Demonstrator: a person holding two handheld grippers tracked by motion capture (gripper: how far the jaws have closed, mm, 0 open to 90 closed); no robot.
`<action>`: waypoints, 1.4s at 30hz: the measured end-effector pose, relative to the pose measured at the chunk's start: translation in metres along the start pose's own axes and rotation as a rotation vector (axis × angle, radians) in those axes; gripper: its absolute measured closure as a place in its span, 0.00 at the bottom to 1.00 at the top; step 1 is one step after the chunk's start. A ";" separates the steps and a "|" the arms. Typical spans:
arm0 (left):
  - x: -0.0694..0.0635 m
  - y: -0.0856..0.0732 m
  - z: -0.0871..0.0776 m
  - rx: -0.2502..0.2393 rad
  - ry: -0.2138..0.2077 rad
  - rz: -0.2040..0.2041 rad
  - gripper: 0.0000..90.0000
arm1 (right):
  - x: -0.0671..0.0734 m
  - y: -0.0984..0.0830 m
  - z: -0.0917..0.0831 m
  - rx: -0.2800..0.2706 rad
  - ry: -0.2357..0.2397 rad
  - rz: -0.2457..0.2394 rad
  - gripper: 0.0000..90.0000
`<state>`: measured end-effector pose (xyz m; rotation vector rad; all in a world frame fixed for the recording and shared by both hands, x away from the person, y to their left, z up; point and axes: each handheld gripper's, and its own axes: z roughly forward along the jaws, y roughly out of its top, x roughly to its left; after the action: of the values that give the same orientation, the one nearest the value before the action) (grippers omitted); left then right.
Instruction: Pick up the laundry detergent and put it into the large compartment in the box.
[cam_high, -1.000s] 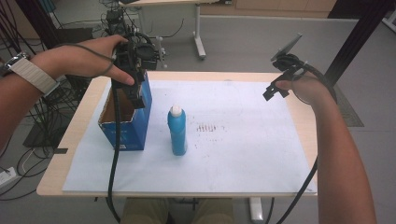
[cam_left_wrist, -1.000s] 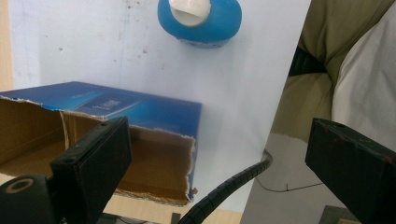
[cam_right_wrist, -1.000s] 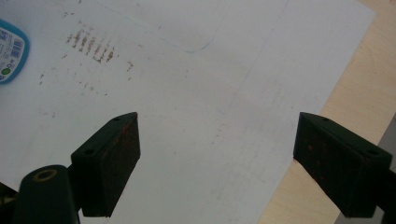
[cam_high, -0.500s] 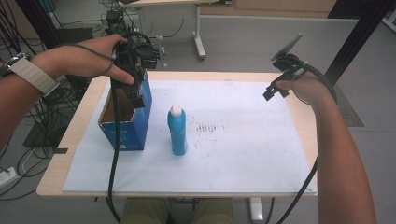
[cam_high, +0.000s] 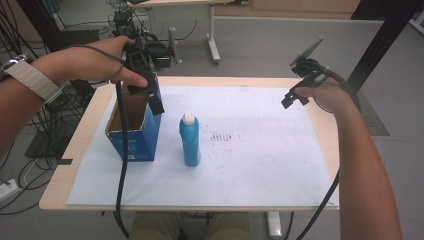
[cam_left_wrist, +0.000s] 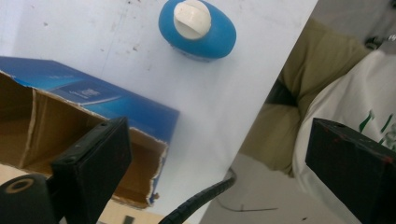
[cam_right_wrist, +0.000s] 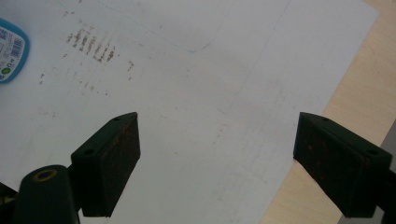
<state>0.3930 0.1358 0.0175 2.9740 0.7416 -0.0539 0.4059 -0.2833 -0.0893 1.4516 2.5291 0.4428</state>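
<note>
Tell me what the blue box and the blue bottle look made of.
Blue box: printed cardboard, going by its brown raw inside and torn, ragged top edge. Blue bottle: probably plastic, smooth with a slight sheen, and a white cap that also looks plastic.

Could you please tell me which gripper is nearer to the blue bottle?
Left. The left gripper hovers over the open blue box right beside the blue bottle; the right gripper hangs far off by the table's right edge.
</note>
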 end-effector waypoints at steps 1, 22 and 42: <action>0.000 0.002 0.000 0.004 -0.004 -0.028 0.10 | 0.000 0.000 0.000 -0.001 0.001 0.000 0.16; -0.005 0.022 -0.006 0.014 0.027 -0.324 0.16 | -0.003 -0.008 0.002 -0.014 0.009 0.003 0.16; 0.014 0.034 0.006 0.010 -0.031 -0.751 0.16 | -0.001 -0.006 0.006 -0.027 0.020 -0.026 0.16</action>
<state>0.4212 0.1118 0.0130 2.5095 1.7900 -0.1429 0.4032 -0.2858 -0.0975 1.4098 2.5443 0.4875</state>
